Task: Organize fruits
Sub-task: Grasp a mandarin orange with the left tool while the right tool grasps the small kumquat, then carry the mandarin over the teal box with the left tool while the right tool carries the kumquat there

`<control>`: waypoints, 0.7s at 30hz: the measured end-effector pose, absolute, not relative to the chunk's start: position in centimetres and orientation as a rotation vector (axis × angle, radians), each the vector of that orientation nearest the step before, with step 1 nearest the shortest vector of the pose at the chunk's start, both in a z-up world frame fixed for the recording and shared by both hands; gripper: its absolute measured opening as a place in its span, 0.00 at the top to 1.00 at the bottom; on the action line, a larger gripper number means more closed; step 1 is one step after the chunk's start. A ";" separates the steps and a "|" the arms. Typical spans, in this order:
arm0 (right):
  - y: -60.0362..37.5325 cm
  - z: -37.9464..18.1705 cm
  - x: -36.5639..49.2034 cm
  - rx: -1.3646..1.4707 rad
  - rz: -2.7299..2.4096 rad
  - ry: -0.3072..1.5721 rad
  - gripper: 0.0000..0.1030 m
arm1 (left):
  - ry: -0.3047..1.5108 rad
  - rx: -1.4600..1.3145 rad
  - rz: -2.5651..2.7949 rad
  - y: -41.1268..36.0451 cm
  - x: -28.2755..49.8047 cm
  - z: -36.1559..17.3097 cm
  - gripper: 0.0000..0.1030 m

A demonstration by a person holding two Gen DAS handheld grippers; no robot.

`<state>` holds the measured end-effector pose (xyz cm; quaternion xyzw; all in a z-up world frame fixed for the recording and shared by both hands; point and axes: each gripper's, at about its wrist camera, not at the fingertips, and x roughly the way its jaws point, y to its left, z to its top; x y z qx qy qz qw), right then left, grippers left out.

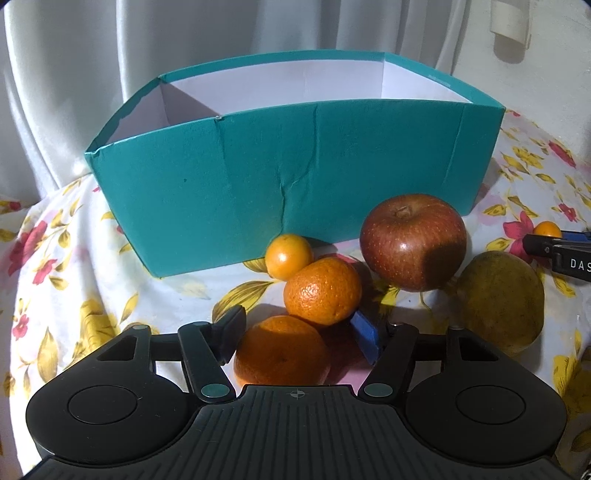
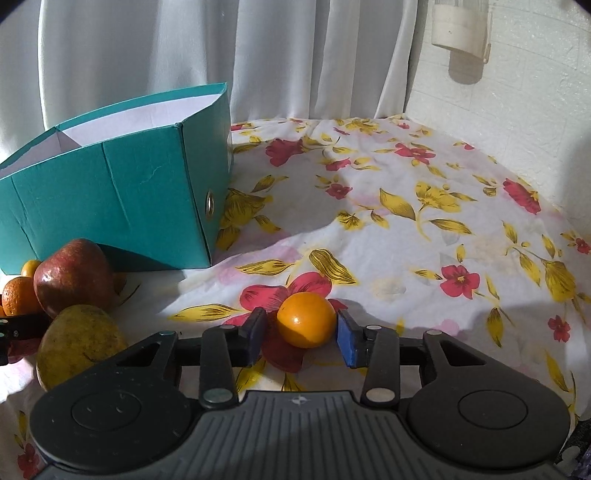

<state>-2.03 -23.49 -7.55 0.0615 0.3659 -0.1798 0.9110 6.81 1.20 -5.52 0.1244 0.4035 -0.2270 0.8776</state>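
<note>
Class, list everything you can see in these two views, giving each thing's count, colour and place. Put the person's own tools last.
box: one, teal outside and white inside, at the back of the table
apple: one, dark red, in front of the box
oranges: two, orange, touching, left of the apple
small round fruits: two, yellow-orange, one against the box, one apart on the cloth
larger fruit: one, yellow-green, right of the apple
tablecloth: one, white with red and yellow flowers, covering the table
curtain: white, behind the box
left tool: one, black, around the nearest orange
right tool: one, black, around a small fruit
</note>
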 end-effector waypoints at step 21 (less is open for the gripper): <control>-23.1 -6.0 -3.0 0.136 -0.351 0.730 0.69 | 0.813 0.248 -0.455 2.6 4.6 -3.2 0.50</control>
